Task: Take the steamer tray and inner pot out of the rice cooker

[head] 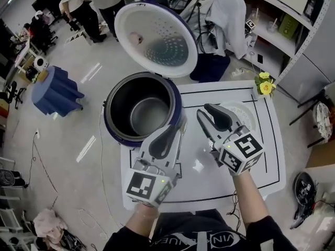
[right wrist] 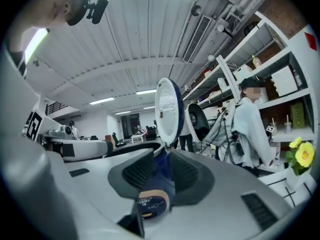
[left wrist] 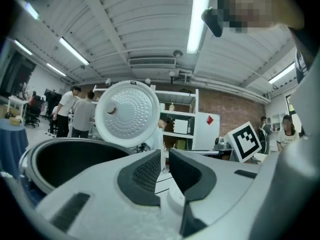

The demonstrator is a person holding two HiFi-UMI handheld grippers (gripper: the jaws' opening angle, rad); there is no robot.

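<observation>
Hovering near the rice cooker (head: 111, 129), left gripper (head: 181, 120) and right gripper (head: 205, 110) have fingers parted, empty.

white table (head: 209, 184) with black outline stood on grey floor (head: 78, 156). rice cooker (head: 111, 114), lid up, sat at left rear corner. white round tray (head: 246, 114) lay at right rear, inside outline. yellow flowers (head: 265, 84) at right rear edge, near tray.

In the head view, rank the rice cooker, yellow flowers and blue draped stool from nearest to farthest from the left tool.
1. Rice cooker, right beside the left tool.
2. Yellow flowers, table's far right corner.
3. Blue draped stool, left, on the floor.
</observation>
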